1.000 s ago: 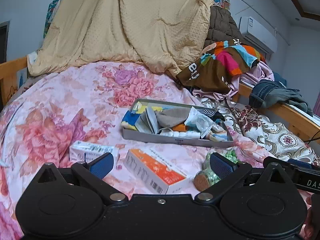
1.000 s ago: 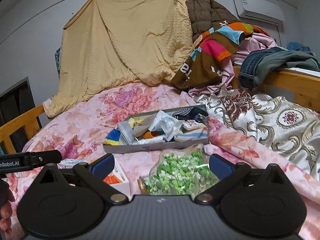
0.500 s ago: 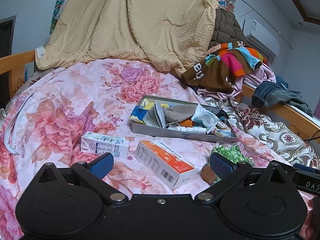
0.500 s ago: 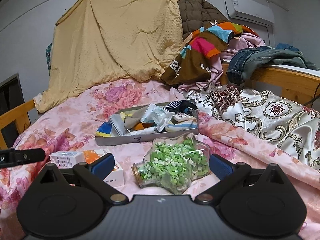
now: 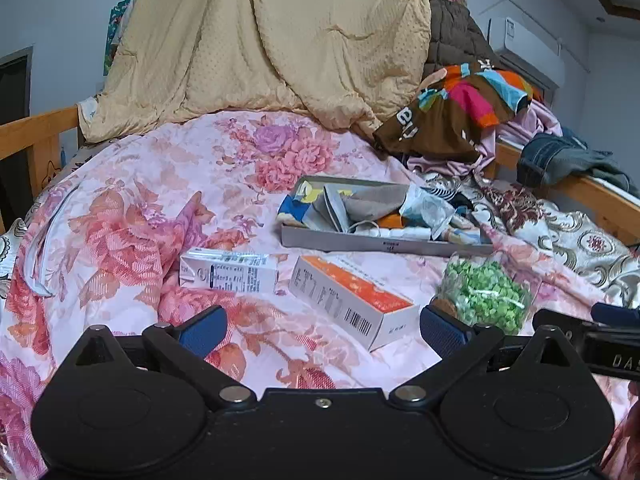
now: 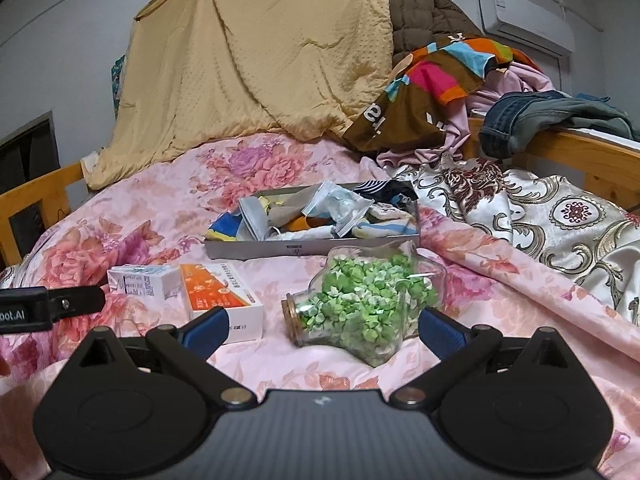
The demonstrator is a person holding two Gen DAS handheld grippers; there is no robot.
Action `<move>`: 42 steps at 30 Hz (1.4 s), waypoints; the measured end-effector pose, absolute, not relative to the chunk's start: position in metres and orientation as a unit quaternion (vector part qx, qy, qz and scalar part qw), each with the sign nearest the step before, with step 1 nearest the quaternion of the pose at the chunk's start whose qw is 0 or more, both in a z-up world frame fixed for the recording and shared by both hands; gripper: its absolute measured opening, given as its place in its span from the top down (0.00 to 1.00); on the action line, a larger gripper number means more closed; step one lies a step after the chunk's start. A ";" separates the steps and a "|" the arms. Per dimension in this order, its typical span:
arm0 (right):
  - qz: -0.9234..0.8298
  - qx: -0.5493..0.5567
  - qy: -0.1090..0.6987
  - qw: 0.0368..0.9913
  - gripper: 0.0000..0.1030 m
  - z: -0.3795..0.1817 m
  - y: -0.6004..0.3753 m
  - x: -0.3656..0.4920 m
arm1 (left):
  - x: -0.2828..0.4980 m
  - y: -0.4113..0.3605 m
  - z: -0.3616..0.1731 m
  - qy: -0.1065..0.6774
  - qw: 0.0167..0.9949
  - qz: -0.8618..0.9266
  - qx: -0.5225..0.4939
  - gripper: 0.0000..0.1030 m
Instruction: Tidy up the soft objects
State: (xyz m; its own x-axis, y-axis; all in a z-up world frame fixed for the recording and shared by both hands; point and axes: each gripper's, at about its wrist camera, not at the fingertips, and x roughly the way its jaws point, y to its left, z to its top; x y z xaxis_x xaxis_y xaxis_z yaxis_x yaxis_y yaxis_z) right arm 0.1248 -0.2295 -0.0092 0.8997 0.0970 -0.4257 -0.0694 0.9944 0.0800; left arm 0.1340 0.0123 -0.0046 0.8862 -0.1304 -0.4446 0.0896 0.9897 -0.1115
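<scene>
A flat grey box (image 5: pixel 384 245) (image 6: pixel 312 249) lies mid-bed, filled with crumpled socks, cloth pieces and a clear plastic bag (image 6: pixel 340 208). In front of it lie a white carton (image 5: pixel 228 271) (image 6: pixel 142 280), an orange and white box (image 5: pixel 348 300) (image 6: pixel 220 296) and a star-shaped glass jar of green paper stars (image 5: pixel 484 296) (image 6: pixel 364 304) on its side. My left gripper (image 5: pixel 322 328) is open above the floral sheet, just short of the orange box. My right gripper (image 6: pixel 322 328) is open too, with the jar just ahead between its blue pads (image 6: pixel 440 330).
The bed has a pink floral sheet (image 5: pixel 168 184) and wooden rails (image 5: pixel 36 132) (image 6: pixel 572 148). A beige quilt (image 5: pixel 272 40) hangs at the back. Piled clothes (image 6: pixel 440 80), jeans (image 6: pixel 536 116) and a brocade cover (image 6: pixel 560 220) fill the right side. The other gripper shows at each frame's edge.
Both grippers have drawn back and risen from the items, which now sit farther off and more fully in view. Both stay open; nothing on the bed has been moved.
</scene>
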 end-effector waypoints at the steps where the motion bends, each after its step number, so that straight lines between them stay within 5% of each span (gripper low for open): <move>1: 0.043 0.033 0.220 0.974 0.00 -0.010 -0.230 0.125 | 0.134 0.012 -0.006 0.233 0.970 -0.056 -0.044 0.01; 42: 0.044 0.040 0.239 0.969 0.00 -0.018 -0.231 0.131 | 0.133 0.012 -0.012 0.251 0.967 -0.028 -0.039 0.01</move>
